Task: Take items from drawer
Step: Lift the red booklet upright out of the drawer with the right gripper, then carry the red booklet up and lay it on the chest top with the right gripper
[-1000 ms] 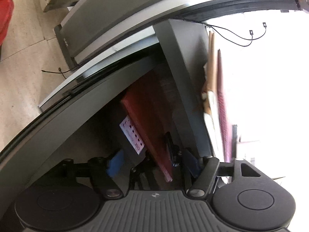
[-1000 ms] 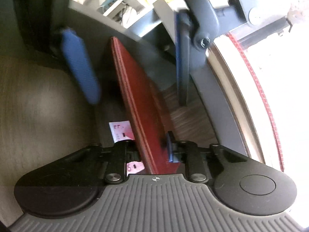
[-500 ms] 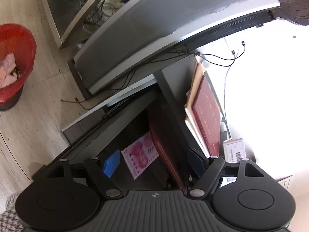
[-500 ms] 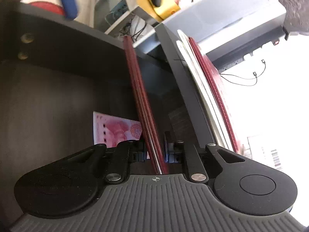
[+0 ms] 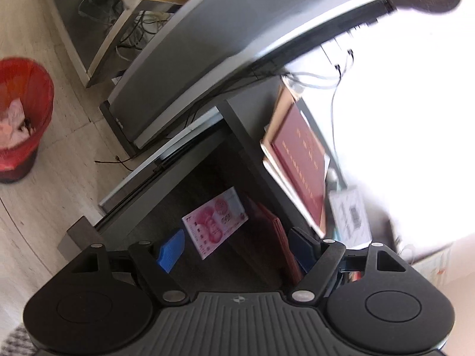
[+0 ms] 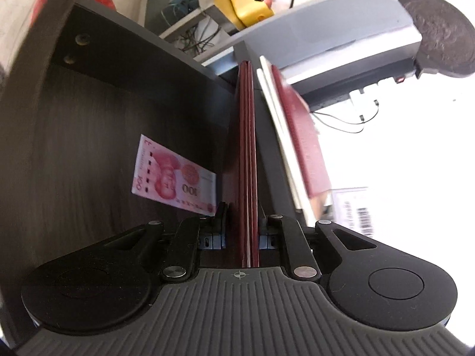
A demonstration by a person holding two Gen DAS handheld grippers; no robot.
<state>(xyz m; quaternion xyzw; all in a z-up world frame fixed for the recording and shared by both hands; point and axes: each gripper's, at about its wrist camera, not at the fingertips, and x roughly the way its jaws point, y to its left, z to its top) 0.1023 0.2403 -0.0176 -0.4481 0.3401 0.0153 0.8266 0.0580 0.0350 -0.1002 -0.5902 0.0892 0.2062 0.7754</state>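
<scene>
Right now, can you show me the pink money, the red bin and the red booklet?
pink money (image 6: 173,182), right wrist view, printed face.
red bin (image 5: 20,118), left wrist view, side wall.
red booklet (image 6: 246,154), right wrist view, page edge.

One pink banknote, two dark red booklets, one red waste bin, one drawer

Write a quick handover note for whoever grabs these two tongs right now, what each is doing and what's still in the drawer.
Right tongs: shut on the dark red booklet, held on edge above the open drawer.
Left tongs: open, holding nothing, hovering over the drawer.
Done: a stack of papers with another red booklet on top already lies on the desk beside the drawer.
Left: set the held booklet down outside, then fetch the pink 100 banknote, which lies flat on the drawer floor. No other items show in the visible part of the drawer.
</scene>
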